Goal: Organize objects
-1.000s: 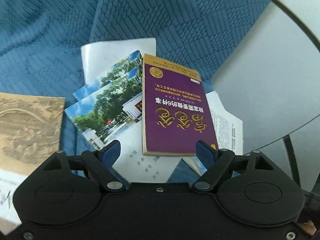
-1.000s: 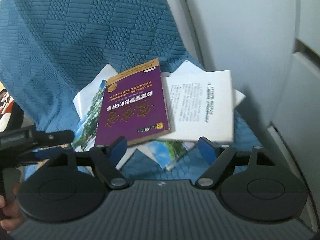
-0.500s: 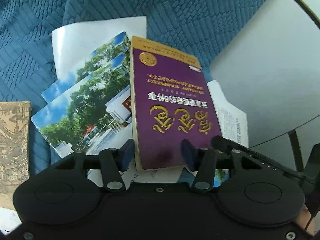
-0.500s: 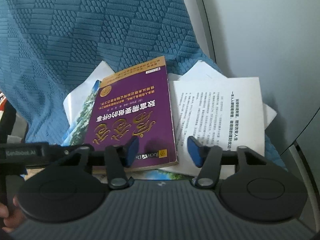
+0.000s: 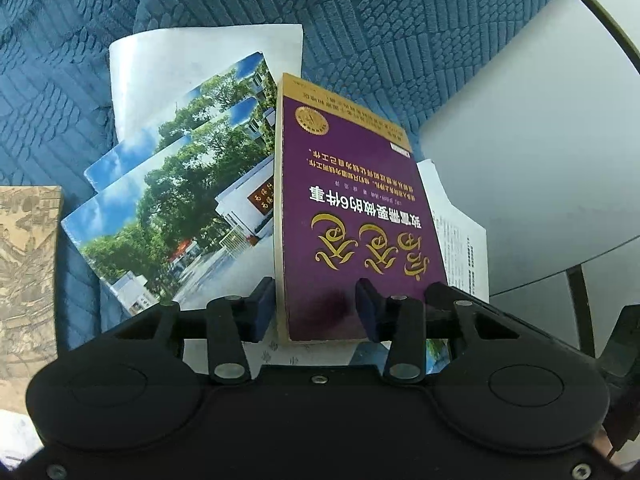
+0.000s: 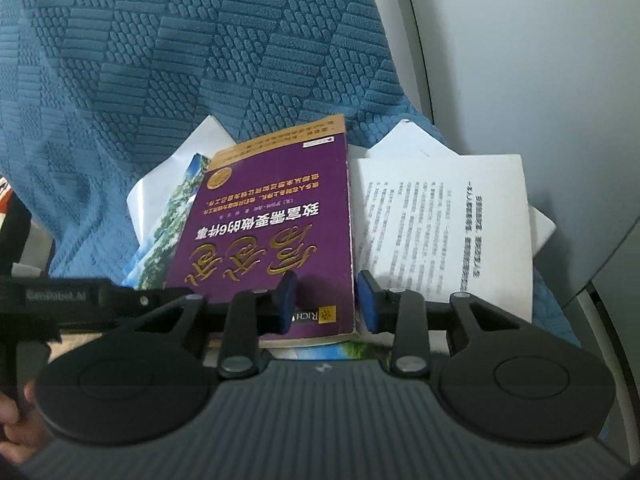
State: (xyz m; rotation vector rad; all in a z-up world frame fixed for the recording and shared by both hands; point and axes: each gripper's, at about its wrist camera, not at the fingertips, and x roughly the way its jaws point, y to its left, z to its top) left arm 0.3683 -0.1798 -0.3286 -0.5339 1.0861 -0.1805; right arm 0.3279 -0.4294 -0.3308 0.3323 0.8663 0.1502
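The book lies flat on a loose pile of paper on the blue cloth, purple cover up, its title upside down to me.

My left tongs stand partly apart at its near left corner. One finger sits just outside the spine edge and the other hangs over the cover, so the corner lies between them. These jaws have just been closing, and I see no clamp on the book; whether a pad touches it I cannot tell.

My right tongs do the same at the near right corner. One finger is over the cover and the other is just off the edge, above the printed sheet. They too have just been closing and are not gripping.

Only the left view shows what lies left of the book. Two tree photos overlap there and tuck under its edge, with a white sheet behind them. A tan print sits apart at the far left. From the right view the photos shrink to a thin strip.

Only the right view shows the printed sheet whole, touching the book's right edge. It also shows my hand low at the left.
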